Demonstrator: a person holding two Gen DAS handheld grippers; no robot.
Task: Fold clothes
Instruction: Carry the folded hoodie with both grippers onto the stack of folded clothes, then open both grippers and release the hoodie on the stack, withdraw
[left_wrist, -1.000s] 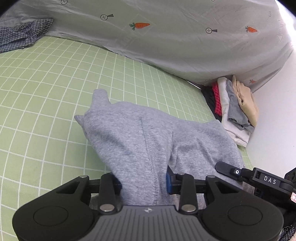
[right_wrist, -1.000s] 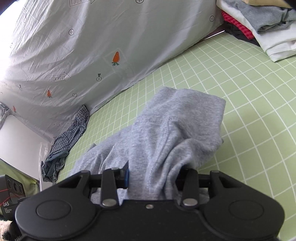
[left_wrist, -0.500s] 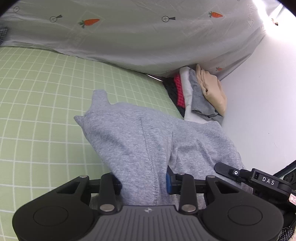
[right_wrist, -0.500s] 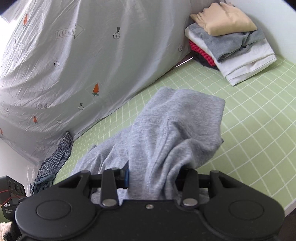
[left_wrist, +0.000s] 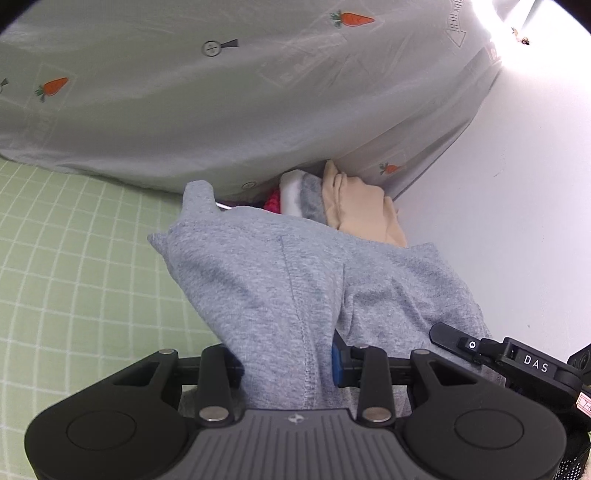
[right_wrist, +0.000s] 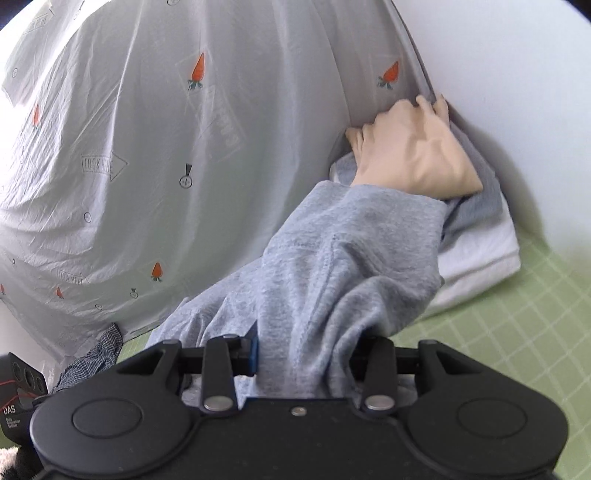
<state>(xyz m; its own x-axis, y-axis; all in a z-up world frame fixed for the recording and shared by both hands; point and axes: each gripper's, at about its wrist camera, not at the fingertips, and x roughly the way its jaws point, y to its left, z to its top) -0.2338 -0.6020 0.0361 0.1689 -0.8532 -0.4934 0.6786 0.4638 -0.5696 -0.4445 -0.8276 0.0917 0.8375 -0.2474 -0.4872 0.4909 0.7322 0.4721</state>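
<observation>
- A grey sheet printed with carrots (right_wrist: 147, 155) hangs as a backdrop along the far edge of my green checked bedspread (left_wrist: 74, 266), and a white wall (left_wrist: 498, 192) closes off the corner beside it.
- The grey sweatshirt (left_wrist: 280, 280) is folded into a thick bundle and held up between both my grippers, clear of the bedspread; it runs forward from the fingers toward the far corner, its front edge reaching over the stack there.
- That stack of folded clothes (right_wrist: 476, 254) sits in the corner where sheet meets wall: a white piece at the bottom, grey above it, and a beige garment (right_wrist: 417, 155) on top; from the left view a bit of red shows low in the pile.
- My left gripper (left_wrist: 288, 365) is clamped on the near edge of the sweatshirt, the cloth bunched tight between its two fingers, a seam running straight up from the pinch.
- My right gripper (right_wrist: 306, 354) is likewise pressed onto a fold of the same sweatshirt, which rises from its fingers and bulges toward the stack.
- A small crumpled checked garment (right_wrist: 92, 362) lies at the left, on the bedspread's far edge, below the sheet.
</observation>
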